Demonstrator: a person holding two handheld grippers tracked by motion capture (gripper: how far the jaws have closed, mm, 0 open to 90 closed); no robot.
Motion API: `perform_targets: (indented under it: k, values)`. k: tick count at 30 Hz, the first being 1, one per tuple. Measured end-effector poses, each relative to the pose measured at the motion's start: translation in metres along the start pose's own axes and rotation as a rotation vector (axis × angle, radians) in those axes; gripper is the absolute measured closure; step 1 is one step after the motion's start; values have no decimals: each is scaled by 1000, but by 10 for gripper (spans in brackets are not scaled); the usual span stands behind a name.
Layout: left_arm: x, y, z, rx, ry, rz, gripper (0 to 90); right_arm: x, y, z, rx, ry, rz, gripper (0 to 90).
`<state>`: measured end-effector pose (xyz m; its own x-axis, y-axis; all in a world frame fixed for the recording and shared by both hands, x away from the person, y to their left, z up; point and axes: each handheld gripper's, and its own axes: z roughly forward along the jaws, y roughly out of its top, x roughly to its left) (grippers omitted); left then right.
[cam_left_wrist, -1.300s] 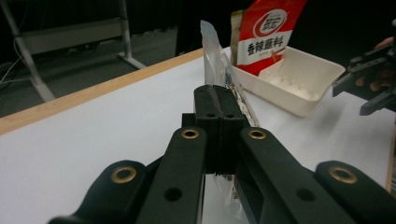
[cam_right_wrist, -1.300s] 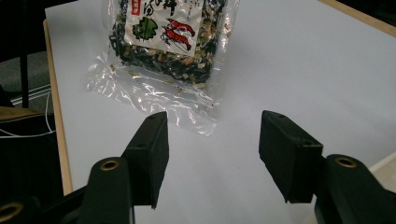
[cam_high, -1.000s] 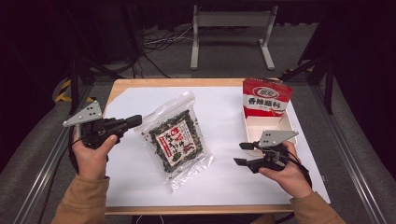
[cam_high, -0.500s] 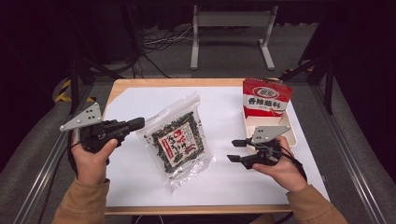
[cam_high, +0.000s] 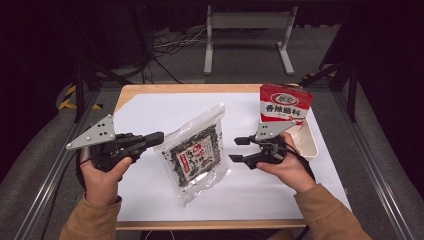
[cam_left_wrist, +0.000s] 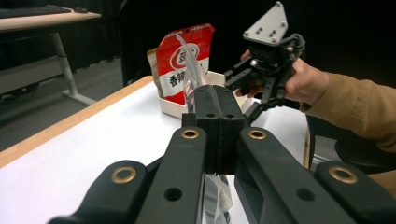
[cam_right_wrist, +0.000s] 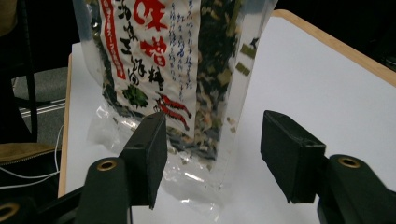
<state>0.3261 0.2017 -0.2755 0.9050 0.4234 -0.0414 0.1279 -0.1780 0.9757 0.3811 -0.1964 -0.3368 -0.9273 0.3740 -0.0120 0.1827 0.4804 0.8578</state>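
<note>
A clear bag of dark dried flakes with a red and white label (cam_high: 197, 152) is at the middle of the white table top. My left gripper (cam_high: 159, 136) is shut on the bag's left edge and holds that side raised. In the left gripper view the jaws (cam_left_wrist: 218, 116) pinch the clear film (cam_left_wrist: 190, 86). My right gripper (cam_high: 241, 150) stands open just right of the bag, apart from it. In the right gripper view the bag (cam_right_wrist: 159, 60) hangs tilted ahead of the open gripper (cam_right_wrist: 215, 154), nearer the left jaw.
A red pouch with white characters (cam_high: 285, 104) stands in a white tray (cam_high: 312, 145) at the table's right, behind my right hand. The left gripper view shows the same pouch (cam_left_wrist: 184, 65) and the right gripper (cam_left_wrist: 266, 60). The table's wooden edge (cam_high: 200, 88) runs along the back.
The left gripper moved right onto the bag's left edge. The right gripper moved left and a little forward, closer to the bag's right side. The bag shifted slightly.
</note>
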Motion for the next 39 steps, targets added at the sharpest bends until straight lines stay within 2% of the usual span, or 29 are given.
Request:
perform_targets:
  k: [6, 11, 16, 22, 25, 28, 30, 33, 36, 39]
  values:
    - [-3, 1, 1, -3, -20, 4, 900, -7, 9, 9, -24, 25, -3, 400]
    - [-4, 1, 2, -5, -35, 2, 900, -11, 10, 18, -28, 74, -3, 303]
    - [-6, 1, 2, -6, -41, 7, 900, -14, 11, 27, -19, 93, 5, 298]
    - [-7, 1, 3, -7, -48, 4, 900, -14, 15, 33, -58, 114, 1, 297]
    - [-8, 1, 3, -9, -50, 2, 900, -14, 16, 38, -56, 128, -7, 297]
    - [-8, 1, 3, -9, -52, 8, 900, -14, 16, 45, -45, 140, -15, 310]
    - [-7, 1, 3, -9, -56, 9, 900, -14, 16, 48, -31, 145, -28, 377]
    - [-7, 0, 3, -11, -62, 2, 900, -14, 14, 52, -31, 146, -64, 421]
    - [-5, 0, 3, -15, -65, -1, 900, -13, 14, 55, -35, 155, -82, 425]
    - [-5, 0, 3, -16, -67, -5, 900, -15, 13, 55, -49, 172, -74, 424]
